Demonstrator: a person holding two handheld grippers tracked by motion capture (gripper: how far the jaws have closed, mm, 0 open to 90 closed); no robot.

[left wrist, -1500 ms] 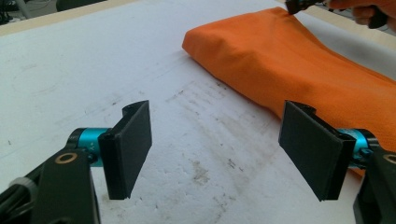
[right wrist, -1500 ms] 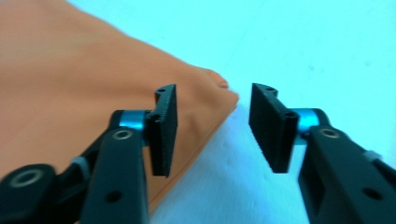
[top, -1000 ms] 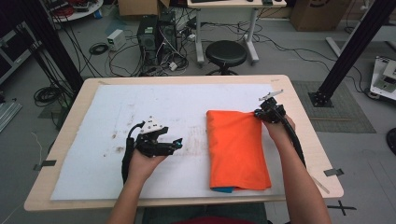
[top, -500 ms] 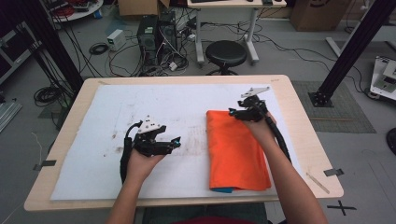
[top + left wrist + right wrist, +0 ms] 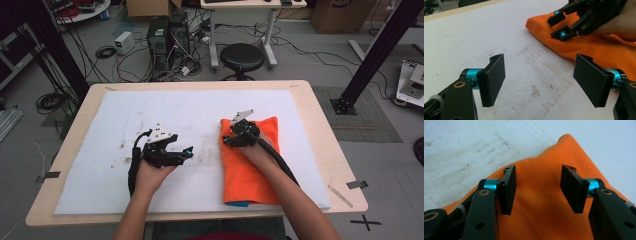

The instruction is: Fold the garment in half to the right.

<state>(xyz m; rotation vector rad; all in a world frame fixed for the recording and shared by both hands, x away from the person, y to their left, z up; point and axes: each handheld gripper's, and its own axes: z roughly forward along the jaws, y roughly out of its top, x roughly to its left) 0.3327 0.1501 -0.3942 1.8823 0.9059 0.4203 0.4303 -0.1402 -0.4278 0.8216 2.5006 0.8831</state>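
Both forearms come in from the near edge of the tabletop. The left gripper (image 5: pixel 186 151) rests low at the left of centre, its jaws spread wide with nothing between them, pointing toward the right edge. The right gripper (image 5: pixel 226 140) sits right of centre, its forearm slanting in from the near right corner; its jaws have just been opening and stand apart, gripping nothing.

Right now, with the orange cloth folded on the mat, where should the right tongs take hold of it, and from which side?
Probably the far left corner of the orange cloth, coming from above. The open right tongs hover over it, and that corner lies free on the white mat, a thin edge to pinch.
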